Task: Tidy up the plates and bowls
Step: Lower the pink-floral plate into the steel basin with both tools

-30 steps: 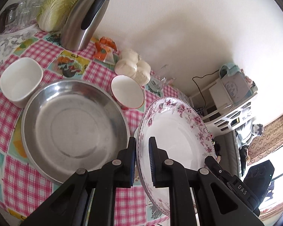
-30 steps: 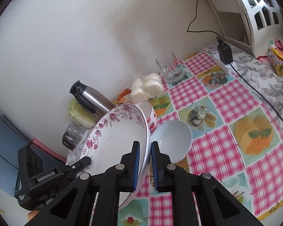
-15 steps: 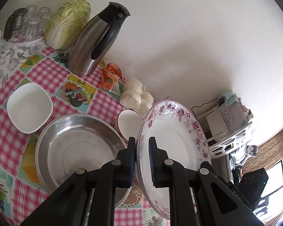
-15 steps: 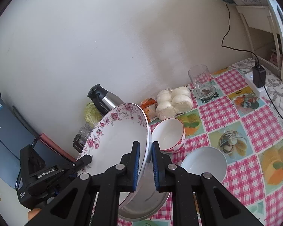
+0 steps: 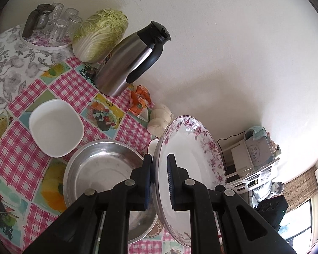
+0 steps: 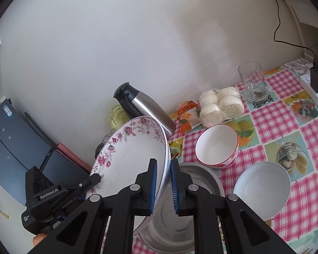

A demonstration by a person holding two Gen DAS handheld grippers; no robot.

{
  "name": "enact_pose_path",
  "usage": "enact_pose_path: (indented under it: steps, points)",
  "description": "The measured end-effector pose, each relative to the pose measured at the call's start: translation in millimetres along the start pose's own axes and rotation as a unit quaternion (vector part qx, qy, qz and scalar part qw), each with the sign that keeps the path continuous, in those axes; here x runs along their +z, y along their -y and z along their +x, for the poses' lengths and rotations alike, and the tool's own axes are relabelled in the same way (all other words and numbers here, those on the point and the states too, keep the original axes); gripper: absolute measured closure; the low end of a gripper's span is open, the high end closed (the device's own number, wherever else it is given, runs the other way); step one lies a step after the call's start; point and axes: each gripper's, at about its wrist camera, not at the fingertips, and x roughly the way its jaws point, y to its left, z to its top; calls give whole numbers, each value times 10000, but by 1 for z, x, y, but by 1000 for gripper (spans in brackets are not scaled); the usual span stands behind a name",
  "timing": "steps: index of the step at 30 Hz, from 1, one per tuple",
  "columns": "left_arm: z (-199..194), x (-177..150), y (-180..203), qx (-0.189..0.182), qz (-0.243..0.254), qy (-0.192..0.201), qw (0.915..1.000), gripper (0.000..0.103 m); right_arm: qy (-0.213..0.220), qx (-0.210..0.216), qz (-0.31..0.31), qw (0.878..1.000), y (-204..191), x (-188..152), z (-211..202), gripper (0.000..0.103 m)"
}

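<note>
A large floral-rimmed plate [image 5: 190, 148] [image 6: 129, 156] hangs in the air, held at opposite rims by both grippers. My left gripper [image 5: 160, 180] is shut on its near rim, and my right gripper [image 6: 163, 182] is shut on the other rim. Below it sits a steel basin [image 5: 99, 169] [image 6: 201, 173] on the checked tablecloth. A square white bowl [image 5: 55, 127] lies left of the basin. A red-rimmed bowl [image 6: 217, 145] and a pale blue bowl [image 6: 262, 190] stand to the right. In the right wrist view the left gripper's body shows at lower left.
A steel thermos jug [image 5: 129, 61], a cabbage [image 5: 99, 33], a tray of glasses [image 5: 50, 25], steamed buns [image 6: 220, 105], an orange packet [image 5: 140, 101] and a glass mug [image 6: 253, 82] stand along the wall. A power strip with a charger [image 6: 314, 84] lies far right.
Both grippers carried the plate to the left over the basin and a little higher. The red-rimmed bowl and pale bowl slid rightward in the right wrist view.
</note>
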Motion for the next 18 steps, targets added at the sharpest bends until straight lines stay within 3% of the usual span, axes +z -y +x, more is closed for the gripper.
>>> enact_pose_path:
  steps: [7,18]
  points:
    - [-12,-1,-19,105,-201,59,9997,90,-73,171,-24,9998,-13,-8,12,88]
    - [-3,-7,-43,232,-493,-143,9984,90,-463,64,136,9988,-3,-20,34,88]
